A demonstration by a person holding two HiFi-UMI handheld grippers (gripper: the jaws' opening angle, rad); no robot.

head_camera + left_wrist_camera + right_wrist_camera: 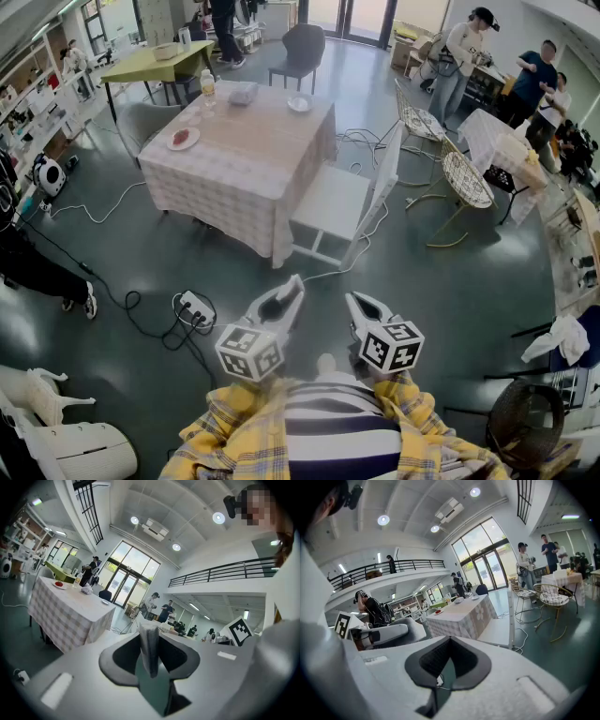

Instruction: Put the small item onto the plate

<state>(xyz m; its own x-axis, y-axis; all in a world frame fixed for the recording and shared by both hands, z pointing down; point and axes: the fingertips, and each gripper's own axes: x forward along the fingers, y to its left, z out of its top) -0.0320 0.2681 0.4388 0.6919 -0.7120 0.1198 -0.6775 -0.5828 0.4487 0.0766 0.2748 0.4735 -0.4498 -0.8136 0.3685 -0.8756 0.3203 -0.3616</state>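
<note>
Standing on edge between the jaws, the small grey item (150,645) is clamped in the left gripper (295,285), which is held low in front of the person's striped shirt (337,431). Just beside it at 3 o'clock, the right gripper (355,299) has its jaws pressed together on nothing. Well apart at 11 o'clock, the plate (183,139), with something red on it, sits near the 9 o'clock edge of the checked table (253,159).

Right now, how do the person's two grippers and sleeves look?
The left gripper and the right gripper are pale grey shells with dark linings inside the jaws. Each carries a cube with black-and-white square markers. The sleeves are yellow plaid, over a navy-and-white striped top.
</note>
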